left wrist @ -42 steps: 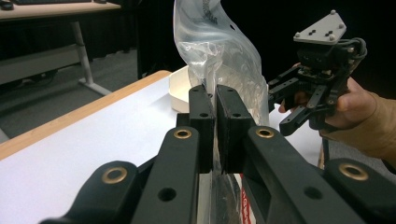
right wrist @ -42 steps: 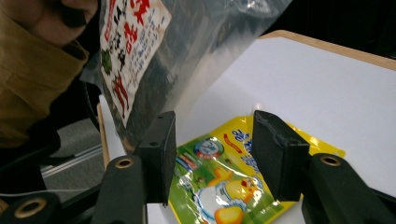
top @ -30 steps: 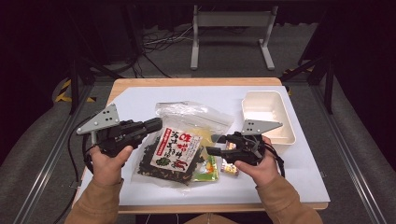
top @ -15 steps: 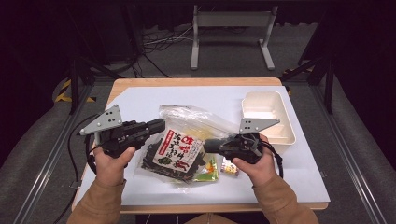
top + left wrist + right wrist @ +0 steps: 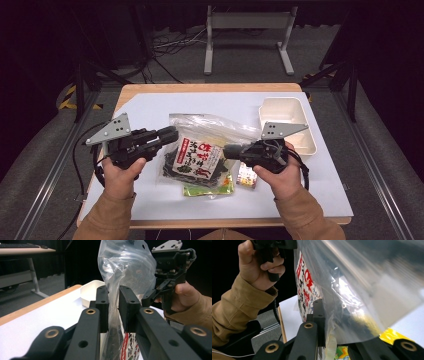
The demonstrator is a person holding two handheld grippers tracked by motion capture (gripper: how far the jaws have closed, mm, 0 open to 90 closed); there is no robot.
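I had a hand-held gripper in each hand, and both were at the big clear plastic bag [image 5: 215, 131] in the middle of the white table [image 5: 150, 107]. My left hand-held gripper [image 5: 167, 136] came at the bag from its left edge. In the left gripper view its two black jaws stood a little apart with a fold of the bag [image 5: 126, 272] between them (they had just been opening a bit, and the pads did not seem to press the plastic). My right hand-held gripper [image 5: 231, 151] was at the bag's right edge. Its jaws had just been closing, and in the right gripper view the clear plastic [image 5: 362, 290] ran down between them and looked pinched there. Inside the bag I saw a packet with red and black writing [image 5: 194, 156] full of dark bits. A green and yellow packet [image 5: 210, 189] stuck out from under the bag at the near side, and a small bright packet [image 5: 246, 176] lay just beside my right hand [image 5: 280, 177]. A cream tray [image 5: 300, 131] sat on the table to the right, close behind that hand. My left hand [image 5: 120, 172] was near the table's left edge.
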